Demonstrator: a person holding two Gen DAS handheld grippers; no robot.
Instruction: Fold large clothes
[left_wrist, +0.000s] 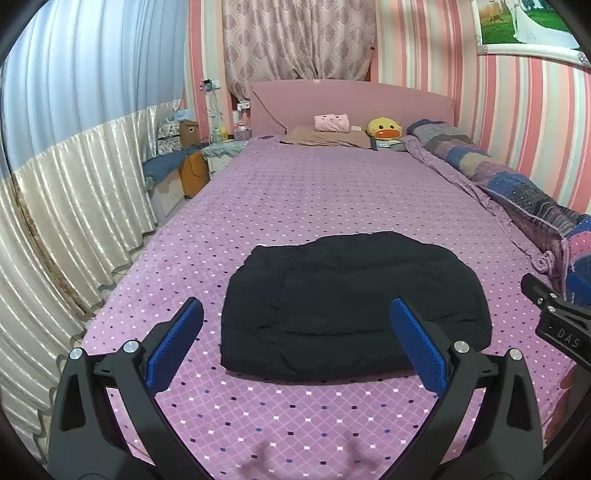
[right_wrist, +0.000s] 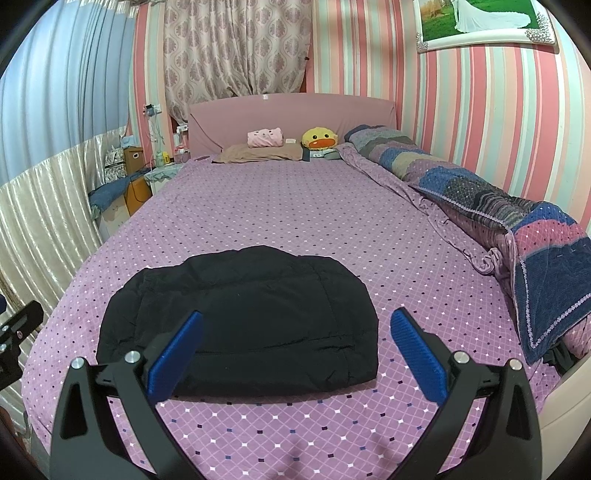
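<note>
A black garment (left_wrist: 347, 306) (right_wrist: 243, 317) lies folded into a thick rectangle on the purple dotted bedspread (left_wrist: 306, 184) (right_wrist: 288, 206), near the foot of the bed. My left gripper (left_wrist: 295, 314) hovers open above its near edge, blue pads wide apart with nothing between them. My right gripper (right_wrist: 295, 325) is also open and empty, held over the garment's near right corner. The right gripper's black body (left_wrist: 554, 317) shows at the right edge of the left wrist view. The left gripper's body (right_wrist: 14, 332) peeks in at the left edge of the right wrist view.
A rolled patchwork quilt (right_wrist: 480, 206) runs along the bed's right side by the striped wall. Pillows (right_wrist: 258, 151) and a yellow duck plush (right_wrist: 319, 138) sit by the pink headboard (left_wrist: 351, 103). Curtains (left_wrist: 74, 206) and a bedside table (left_wrist: 207, 158) stand left of the bed.
</note>
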